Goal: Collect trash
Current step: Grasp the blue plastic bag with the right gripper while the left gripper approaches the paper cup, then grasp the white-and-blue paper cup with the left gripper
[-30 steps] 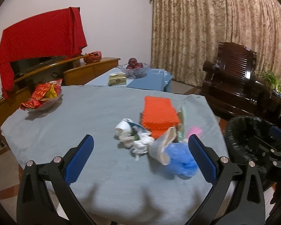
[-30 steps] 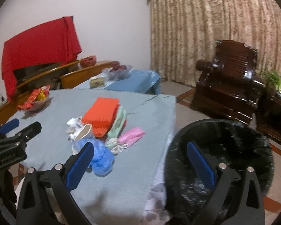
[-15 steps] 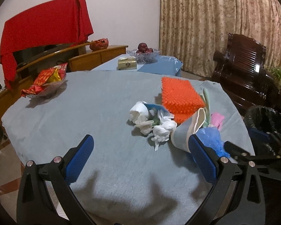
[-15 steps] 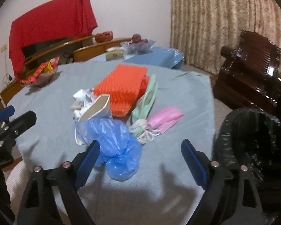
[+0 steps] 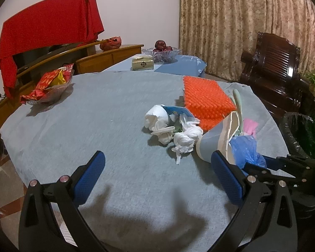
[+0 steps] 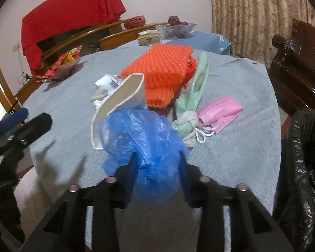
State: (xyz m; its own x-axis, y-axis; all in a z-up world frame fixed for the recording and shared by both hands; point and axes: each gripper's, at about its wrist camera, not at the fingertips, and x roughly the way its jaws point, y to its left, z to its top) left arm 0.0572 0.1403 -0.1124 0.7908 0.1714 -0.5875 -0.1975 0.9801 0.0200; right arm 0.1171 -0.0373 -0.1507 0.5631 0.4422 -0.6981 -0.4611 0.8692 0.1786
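A heap of trash lies on the grey tablecloth (image 5: 94, 115): white tissue wads (image 5: 184, 138), a flattened paper cup (image 6: 124, 96), an orange bubble sheet (image 6: 161, 73), a green glove (image 6: 195, 88), a pink mask (image 6: 220, 111) and a blue plastic bag (image 6: 145, 138). My right gripper (image 6: 157, 157) is closing, and its pads squeeze the blue bag from both sides near the table's front edge. Left of the heap, my left gripper (image 5: 157, 168) hovers open over bare cloth with nothing between its fingers. The right gripper (image 5: 262, 161) also shows at the bag (image 5: 244, 149).
A bin lined with a black bag (image 6: 300, 157) stands just right of the table. At the far left sits a bowl of snack packets (image 5: 48, 86). Behind are a tissue box (image 5: 142, 64), a fruit bowl (image 5: 161, 51) and a dark wooden armchair (image 5: 277, 63).
My right gripper swung from over the bin down to the blue bag and its jaws closed around it. My left gripper sank lower and closer to the trash heap, still open.
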